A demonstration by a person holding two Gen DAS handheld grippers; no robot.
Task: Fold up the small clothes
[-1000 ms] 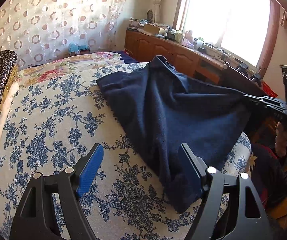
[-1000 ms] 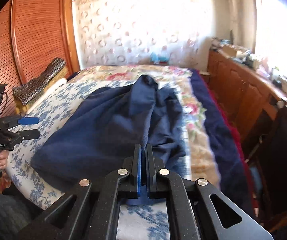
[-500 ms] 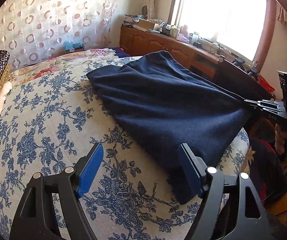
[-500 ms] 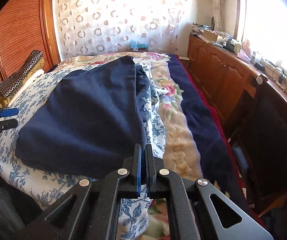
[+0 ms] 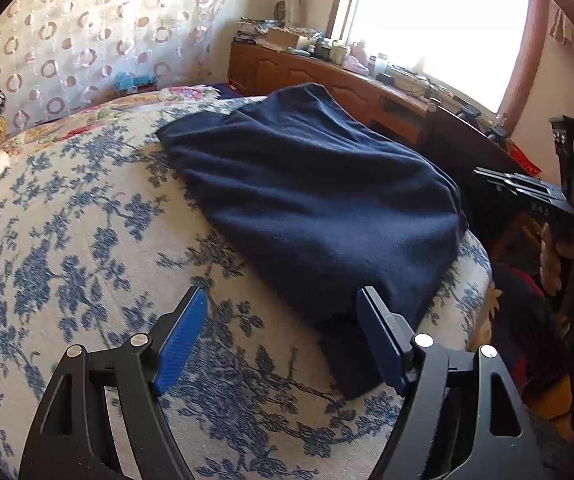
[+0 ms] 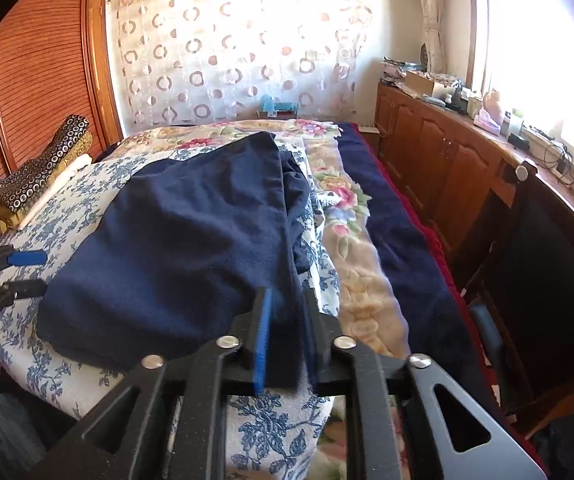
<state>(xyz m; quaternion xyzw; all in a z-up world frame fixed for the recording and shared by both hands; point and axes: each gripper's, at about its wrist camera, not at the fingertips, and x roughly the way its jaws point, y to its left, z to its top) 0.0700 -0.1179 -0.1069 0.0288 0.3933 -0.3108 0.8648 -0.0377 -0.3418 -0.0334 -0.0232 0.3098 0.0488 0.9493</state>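
A dark navy garment (image 5: 311, 200) lies spread on the blue-flowered bed cover (image 5: 67, 264); it also shows in the right wrist view (image 6: 191, 240). My left gripper (image 5: 283, 332) is open and empty, its right finger beside the garment's near corner. My right gripper (image 6: 287, 332) is open, its jaws a little apart, and the garment's near right edge lies between them. The right gripper also shows at the far right of the left wrist view (image 5: 527, 196); the left gripper shows at the left edge of the right wrist view (image 6: 27, 272).
Folded patterned cloths (image 6: 43, 164) are stacked at the bed's left side. A wooden sideboard (image 6: 447, 160) with clutter runs under the window on the right. A dark chair (image 6: 535, 264) stands close to the bed's right edge. A floral blanket (image 6: 351, 220) covers the right side.
My right gripper has opened and let the garment's edge go; the garment has dropped flat onto the bed. My left gripper stayed open near the near corner.
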